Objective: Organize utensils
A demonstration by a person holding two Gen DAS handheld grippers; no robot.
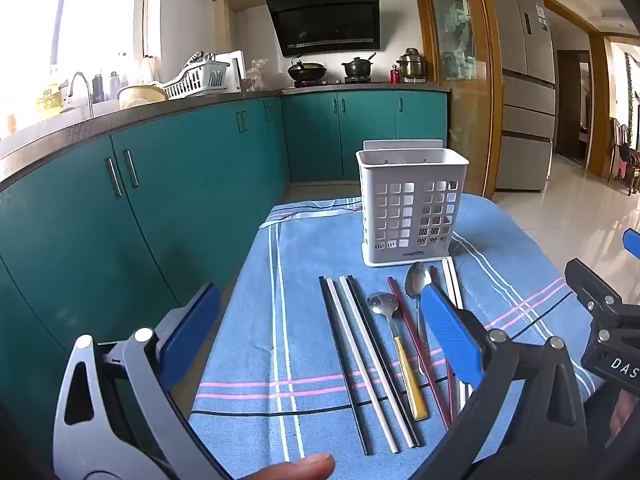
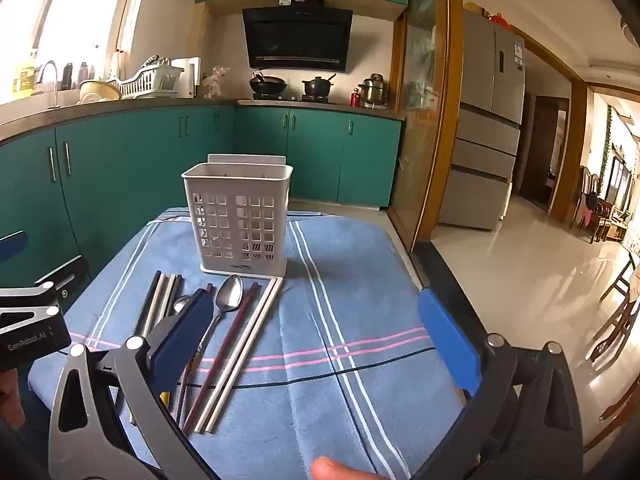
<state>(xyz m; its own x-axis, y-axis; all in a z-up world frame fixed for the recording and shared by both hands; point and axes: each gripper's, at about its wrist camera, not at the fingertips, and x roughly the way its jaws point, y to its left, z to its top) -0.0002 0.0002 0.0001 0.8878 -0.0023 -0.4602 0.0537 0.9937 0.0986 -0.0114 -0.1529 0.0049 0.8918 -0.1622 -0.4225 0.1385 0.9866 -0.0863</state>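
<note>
On a blue striped cloth point(image 1: 312, 264) lies a row of utensils. From the left there are black and white chopsticks point(image 1: 362, 360), a yellow-handled spoon point(image 1: 406, 372), dark red chopsticks point(image 1: 404, 312), a steel spoon point(image 1: 416, 280) and a white pair point(image 1: 454, 280). Behind them stands an empty white perforated holder point(image 1: 412, 208). My left gripper point(image 1: 320, 292) hovers open above the row with nothing between its pads. In the right wrist view my right gripper point(image 2: 316, 296) is open too, over bare cloth to the right of the steel spoon point(image 2: 229, 295), the white chopsticks point(image 2: 248, 344) and the holder point(image 2: 238, 216).
Teal cabinets point(image 1: 120, 208) under a counter run close along the cloth's left edge. On the right the cloth point(image 2: 360, 264) ends at glossy floor point(image 2: 520, 272), with a fridge point(image 2: 484, 120) beyond. A thumb point(image 1: 304, 468) shows at the bottom of each view.
</note>
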